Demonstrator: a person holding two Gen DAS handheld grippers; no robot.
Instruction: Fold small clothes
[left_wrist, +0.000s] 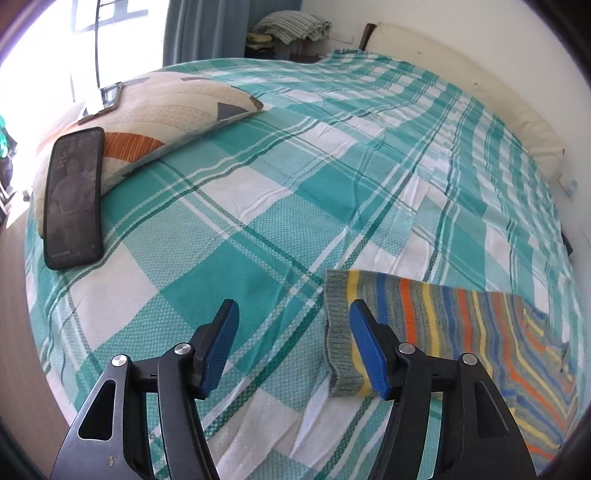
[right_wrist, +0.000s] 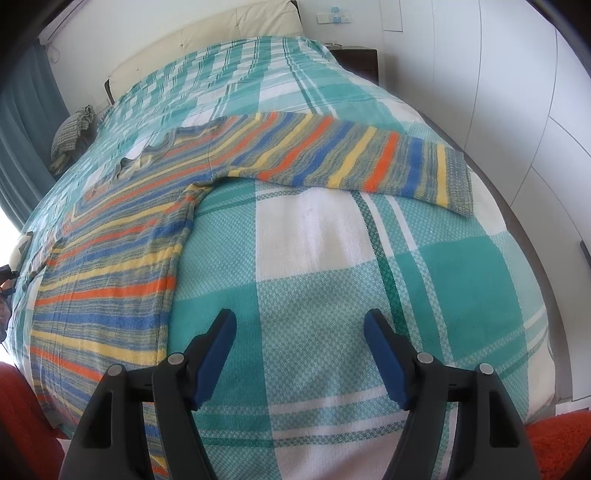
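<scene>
A small striped sweater (right_wrist: 122, 258) in orange, blue, yellow and grey lies flat on the teal checked bedspread (right_wrist: 314, 258), one sleeve (right_wrist: 351, 158) stretched out to the right. In the left wrist view its other sleeve cuff (left_wrist: 340, 332) lies just beyond and behind the right fingertip. My left gripper (left_wrist: 293, 314) is open above the bedspread; nothing sits between its blue pads. My right gripper (right_wrist: 300, 321) is open too, over bare bedspread to the right of the sweater's side edge, below the outstretched sleeve.
A dark phone (left_wrist: 74, 199) leans on a patterned pillow (left_wrist: 159, 118) at the left of the bed. A cream headboard (left_wrist: 461, 81) runs along the far side. Folded cloth (left_wrist: 291, 27) and a blue curtain (left_wrist: 195, 29) stand behind. White wardrobe doors (right_wrist: 517, 110) flank the bed's right.
</scene>
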